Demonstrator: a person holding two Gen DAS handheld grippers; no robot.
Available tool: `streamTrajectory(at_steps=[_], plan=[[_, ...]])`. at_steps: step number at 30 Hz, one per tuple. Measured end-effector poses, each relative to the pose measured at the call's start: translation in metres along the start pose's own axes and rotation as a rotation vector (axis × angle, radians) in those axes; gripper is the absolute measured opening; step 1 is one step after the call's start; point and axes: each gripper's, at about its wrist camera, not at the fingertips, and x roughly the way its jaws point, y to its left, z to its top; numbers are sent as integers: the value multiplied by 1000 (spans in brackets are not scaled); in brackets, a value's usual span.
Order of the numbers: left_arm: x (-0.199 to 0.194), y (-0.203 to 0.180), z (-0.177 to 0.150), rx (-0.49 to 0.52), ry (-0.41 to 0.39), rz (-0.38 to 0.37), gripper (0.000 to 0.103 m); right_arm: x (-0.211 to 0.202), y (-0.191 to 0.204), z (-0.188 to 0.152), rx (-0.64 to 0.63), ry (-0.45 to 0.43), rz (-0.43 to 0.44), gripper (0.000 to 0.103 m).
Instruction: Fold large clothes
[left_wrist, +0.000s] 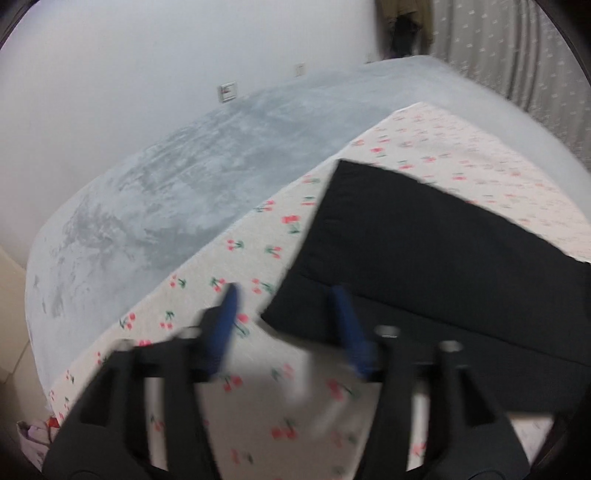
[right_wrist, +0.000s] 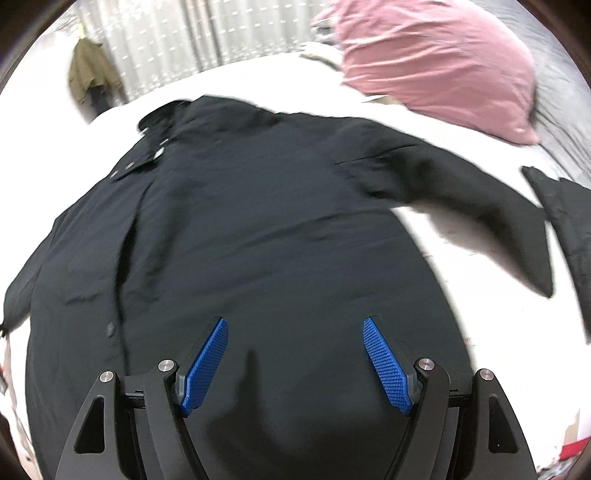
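Note:
A large black button-up shirt (right_wrist: 258, 229) lies spread flat on the bed, collar at the far end, one sleeve (right_wrist: 461, 184) stretched out to the right. My right gripper (right_wrist: 295, 325) is open and empty, hovering over the shirt's lower body. In the left wrist view a black edge of the shirt (left_wrist: 424, 251) lies on a cherry-print sheet (left_wrist: 236, 266). My left gripper (left_wrist: 284, 291) is open and empty, with its fingertips over the shirt's near corner and the sheet. That view is blurred.
A pink pillow (right_wrist: 436, 62) lies at the far right of the bed. A grey blanket (left_wrist: 177, 192) covers the bed beyond the sheet. A white wall (left_wrist: 129, 74), curtains (right_wrist: 207, 33) and a hanging olive garment (right_wrist: 88, 70) stand behind. A second dark cloth (right_wrist: 569, 221) lies at the right edge.

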Motion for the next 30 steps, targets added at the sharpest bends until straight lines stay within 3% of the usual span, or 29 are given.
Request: streamTrajectory(at_steps=[5, 8, 11, 15, 19, 21, 23, 24, 26, 30], plan=[[-56, -24, -19, 37, -11, -147, 80, -19, -87, 13, 162, -11, -52, 77], [-86, -47, -37, 65, 20, -246, 81, -27, -142, 17, 283, -18, -62, 78], [-117, -74, -58, 107, 5, -316, 81, -27, -201, 29, 374, -31, -140, 78], [-163, -123, -91, 221, -45, -411, 82, -3, -268, 48, 445, -34, -290, 79], [-179, -160, -117, 296, -33, -480, 82, 46, -307, 51, 544, 13, -248, 78], [-181, -179, -131, 331, -61, -516, 82, 65, -310, 50, 559, 8, -215, 68], [-178, -189, -143, 351, -110, -548, 82, 70, -303, 53, 552, -28, -197, 27], [-174, -197, -151, 368, -134, -554, 82, 67, -297, 59, 514, -46, -213, 14], [-163, -209, -164, 413, -133, -536, 82, 55, -283, 74, 397, -92, -296, 12], [-143, -230, -183, 495, -71, -516, 82, 25, -255, 107, 64, -233, -654, 11]])
